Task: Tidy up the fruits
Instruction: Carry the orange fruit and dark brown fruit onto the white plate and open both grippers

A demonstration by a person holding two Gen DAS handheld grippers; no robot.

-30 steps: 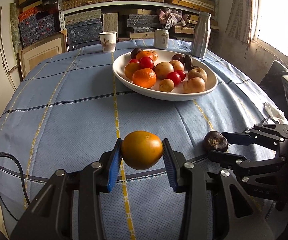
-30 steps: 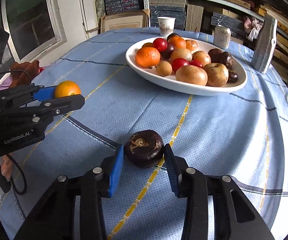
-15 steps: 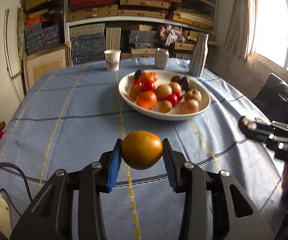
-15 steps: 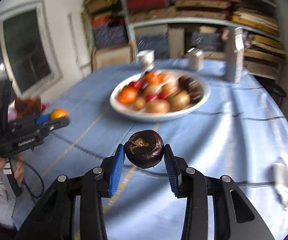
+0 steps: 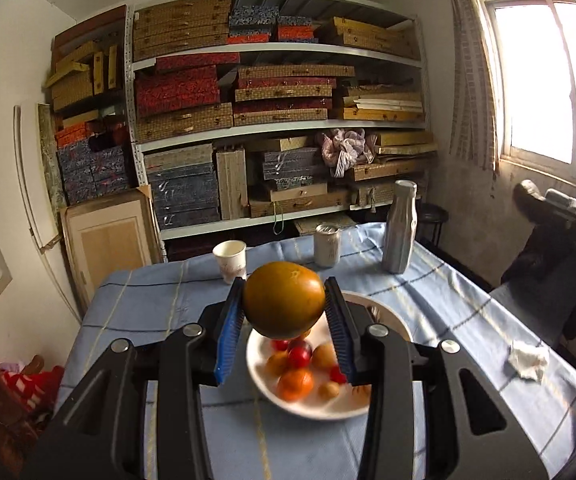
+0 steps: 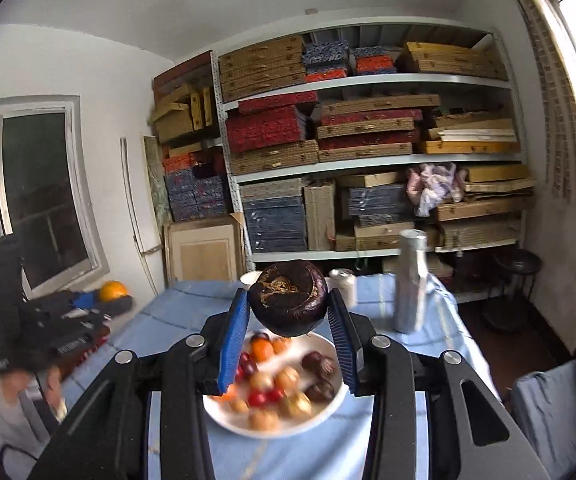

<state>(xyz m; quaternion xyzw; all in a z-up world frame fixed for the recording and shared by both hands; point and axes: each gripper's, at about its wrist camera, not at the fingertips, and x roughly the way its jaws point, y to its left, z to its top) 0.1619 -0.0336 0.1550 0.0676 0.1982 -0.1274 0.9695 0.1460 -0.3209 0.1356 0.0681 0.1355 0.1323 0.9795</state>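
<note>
My left gripper is shut on an orange fruit and holds it high above the table. My right gripper is shut on a dark purple mangosteen, also raised high. Below both lies a white plate with several oranges, red tomatoes and brown fruits; it also shows in the right wrist view. The left gripper with its orange fruit shows at the left of the right wrist view.
On the blue tablecloth stand a paper cup, a can and a silver bottle behind the plate. A crumpled tissue lies at the right. A dark chair stands right; shelves of boxes behind.
Both grippers have risen well above the table and pulled back, each still holding its fruit. The plate now lies below the fingers instead of ahead.
</note>
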